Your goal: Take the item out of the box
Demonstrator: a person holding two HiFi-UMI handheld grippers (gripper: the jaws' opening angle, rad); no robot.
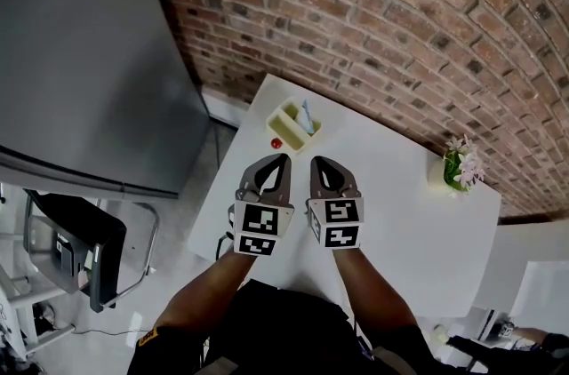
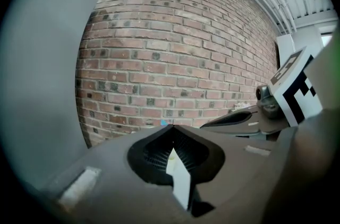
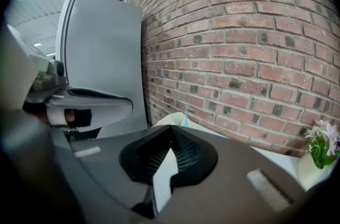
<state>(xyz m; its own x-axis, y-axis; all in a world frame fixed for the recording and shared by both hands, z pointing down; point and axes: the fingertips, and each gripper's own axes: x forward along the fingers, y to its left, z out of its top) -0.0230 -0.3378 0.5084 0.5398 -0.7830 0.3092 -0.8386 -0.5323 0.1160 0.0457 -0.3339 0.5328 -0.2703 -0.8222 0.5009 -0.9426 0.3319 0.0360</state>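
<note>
A small cream box [image 1: 294, 124] stands near the far left corner of the white table [image 1: 391, 222], with a light blue and white item [image 1: 307, 116] sticking up out of it. A small red object [image 1: 276, 143] lies just in front of the box. My left gripper [image 1: 283, 158] and right gripper [image 1: 315, 161] hover side by side over the table, short of the box, both shut with nothing between the jaws. In the right gripper view the box's rim [image 3: 169, 120] and the blue item [image 3: 186, 112] peek over the closed jaws.
A white pot of pale flowers [image 1: 460, 166] stands at the table's right, also seen in the right gripper view as the flower pot [image 3: 317, 149]. A brick wall [image 1: 400, 18] runs behind the table. A grey panel [image 1: 80, 53] and a chair [image 1: 84, 244] are to the left.
</note>
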